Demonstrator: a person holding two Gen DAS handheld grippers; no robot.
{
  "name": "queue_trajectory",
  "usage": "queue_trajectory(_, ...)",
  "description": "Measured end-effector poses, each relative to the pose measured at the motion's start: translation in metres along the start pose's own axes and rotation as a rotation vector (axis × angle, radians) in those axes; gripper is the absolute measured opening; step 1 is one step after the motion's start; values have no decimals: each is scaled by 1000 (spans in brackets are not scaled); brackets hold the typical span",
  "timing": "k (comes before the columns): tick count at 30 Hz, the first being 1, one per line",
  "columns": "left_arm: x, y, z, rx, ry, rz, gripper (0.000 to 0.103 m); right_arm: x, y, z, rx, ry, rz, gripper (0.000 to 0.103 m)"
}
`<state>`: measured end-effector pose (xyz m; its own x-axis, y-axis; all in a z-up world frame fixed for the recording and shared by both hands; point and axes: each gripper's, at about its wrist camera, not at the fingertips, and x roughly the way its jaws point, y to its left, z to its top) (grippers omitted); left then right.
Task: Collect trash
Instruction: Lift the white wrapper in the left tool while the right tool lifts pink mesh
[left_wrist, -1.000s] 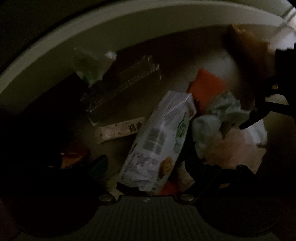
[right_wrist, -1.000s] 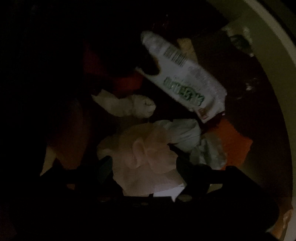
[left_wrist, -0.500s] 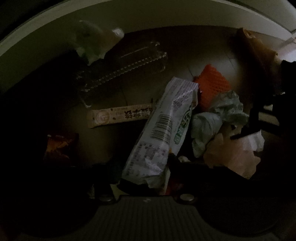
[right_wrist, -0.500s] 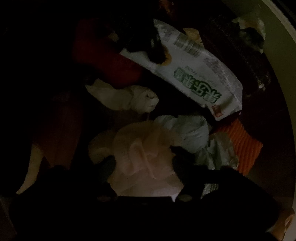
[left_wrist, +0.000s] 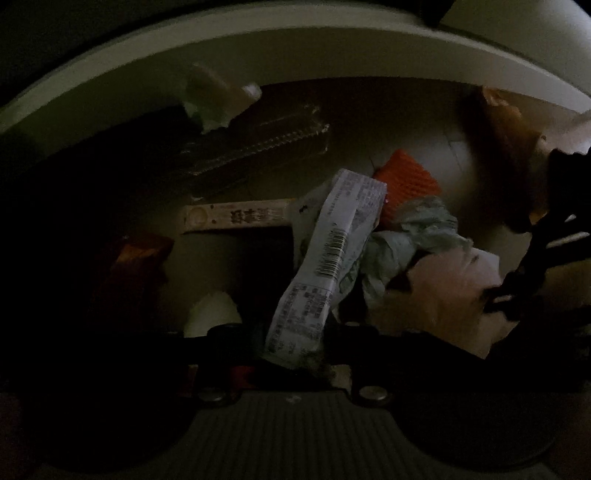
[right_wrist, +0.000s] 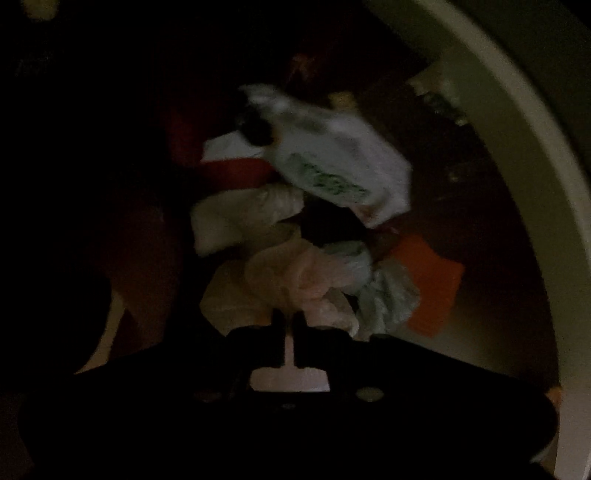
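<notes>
Probably the dim inside of a household trash bin (left_wrist: 258, 48): pale curved rim, snack wrapper (left_wrist: 328, 258), crumpled tissues (left_wrist: 402, 243).

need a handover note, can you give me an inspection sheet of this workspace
surface: dim floor, littered
job's things: white wrapper, pink tissue
clutter: orange mesh, grey-green bag, printed paper strip, clear tray
grippers: left tongs shut on white wrapper; right tongs appear shut on pink tissue
cables: nothing seen
surroundings: curved white rim; very dark
</notes>
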<state>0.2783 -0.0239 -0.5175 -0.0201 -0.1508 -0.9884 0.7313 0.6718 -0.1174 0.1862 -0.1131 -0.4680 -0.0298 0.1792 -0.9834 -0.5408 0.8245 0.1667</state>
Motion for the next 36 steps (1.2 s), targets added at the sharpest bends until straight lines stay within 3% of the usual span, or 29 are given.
queue_trajectory(5, -56, -7, -9, -36, -58, 16, 26, -65, -1, 1, 54, -95, -47, 2)
queue_trajectory(11, -145, -4, -21, -66, -170, 107, 26, -156, 6, 5, 95, -232, -123, 2)
queue_trajectory(18, -280, -11, -49, -166, -398, 268, 26, -280, 23, 10, 147, -449, -177, 2)
queue_trajectory(27, -442, -45, -112, -328, -697, 427, 26, -429, 86, 22, -6, -719, -220, 2)
queue_trajectory(36, -579, -54, -167, -449, -899, 514, 26, -550, 141, 52, -99, -961, -166, 2)
